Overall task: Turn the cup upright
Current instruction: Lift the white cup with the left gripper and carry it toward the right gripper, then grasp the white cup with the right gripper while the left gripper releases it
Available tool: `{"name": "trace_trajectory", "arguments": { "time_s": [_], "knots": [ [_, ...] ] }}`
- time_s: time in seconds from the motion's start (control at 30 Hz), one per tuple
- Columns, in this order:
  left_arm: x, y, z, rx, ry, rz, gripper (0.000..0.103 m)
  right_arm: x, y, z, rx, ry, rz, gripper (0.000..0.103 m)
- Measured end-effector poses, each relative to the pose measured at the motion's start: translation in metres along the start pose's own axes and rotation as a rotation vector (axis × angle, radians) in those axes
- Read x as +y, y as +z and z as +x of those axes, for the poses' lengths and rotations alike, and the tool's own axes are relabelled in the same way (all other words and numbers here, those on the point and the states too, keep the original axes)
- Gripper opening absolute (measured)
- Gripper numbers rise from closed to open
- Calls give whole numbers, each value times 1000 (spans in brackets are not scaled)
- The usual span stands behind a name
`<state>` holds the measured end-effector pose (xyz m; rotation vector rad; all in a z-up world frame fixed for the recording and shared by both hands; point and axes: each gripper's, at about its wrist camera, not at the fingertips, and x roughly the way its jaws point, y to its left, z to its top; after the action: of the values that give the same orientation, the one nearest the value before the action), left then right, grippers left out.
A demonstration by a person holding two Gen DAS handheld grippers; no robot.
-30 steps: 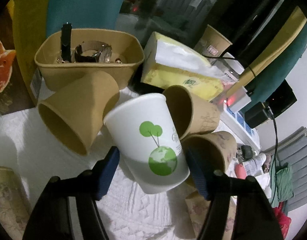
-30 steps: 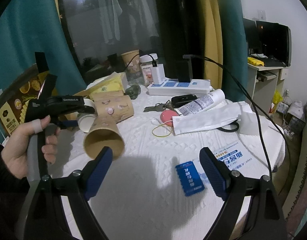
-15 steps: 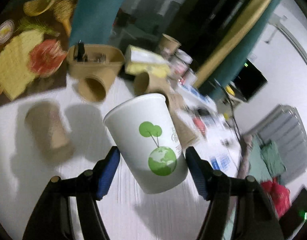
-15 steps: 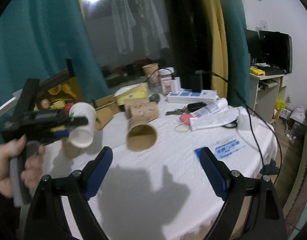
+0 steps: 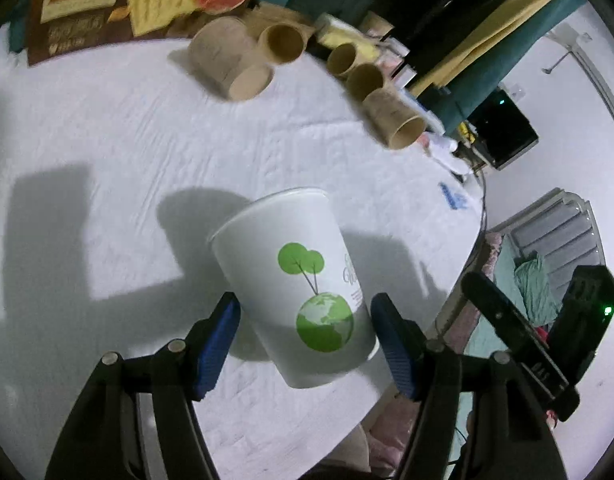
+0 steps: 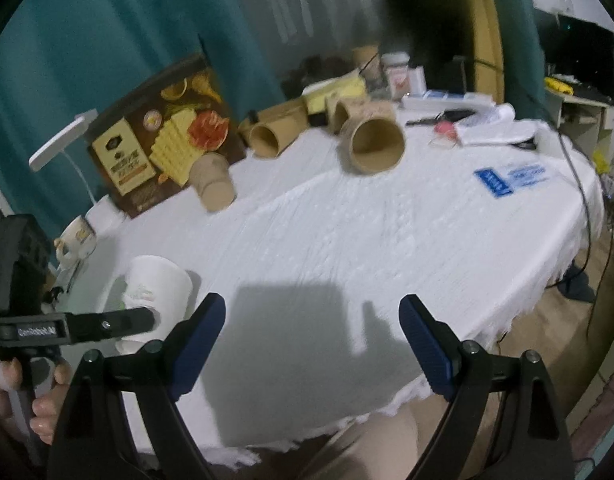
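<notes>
Left claw [image 5: 305,322]: I had it pinching the white cup [image 5: 295,280] low on its wall, near the base, the blue pads [image 5: 219,336] pressed to either side.
Cup's place: it hung in the air over the near part of the desk [image 5: 107,152], rim tipped away from me and upward, base toward the claw, not resting on anything.
Right claw [image 6: 311,344]: it was spread wide with nothing between its pads, over bare cloth just beside the cup.
Risk, grip: I judged the paper wall could buckle or slide out, since the hold sat low and the wide mouth overhung it.
Risk, set-down: the cup was tilted, so I reckoned lowering it like that would land it on the base edge and let it topple back on its side.
Risk, edge: the desk's near edge lay close below the claws; a slip there, I thought, would send the cup to the floor.
Risk, neighbours: the brown cups [image 5: 247,64] lay on their sides well apart at the far side, so I saw little chance of knocking them.
Picture quality: both views were smeared, so I could not tell how firmly the pads bit.
</notes>
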<state>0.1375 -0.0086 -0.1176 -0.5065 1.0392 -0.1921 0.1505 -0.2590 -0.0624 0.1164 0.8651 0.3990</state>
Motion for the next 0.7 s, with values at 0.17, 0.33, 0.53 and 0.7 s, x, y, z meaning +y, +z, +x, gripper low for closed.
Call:
{"name": "trace_trajectory", "arguments": {
  "time_s": [0.17,0.33,0.53,0.7],
  "knots": [
    [2,-3,6,10,8,17,68,9,-1,5,19,-1,-13,87],
    [-3,-4,10,36,7,32,70,10,4,7,32,-4,-27,87],
    [-7,-5,-2,-2,-18,34,81,9,15,8,49,14,-28,87],
    [-6,-9,-36,-91,-35,63,82,22,31,12,87,70,-76,87]
  ]
}}
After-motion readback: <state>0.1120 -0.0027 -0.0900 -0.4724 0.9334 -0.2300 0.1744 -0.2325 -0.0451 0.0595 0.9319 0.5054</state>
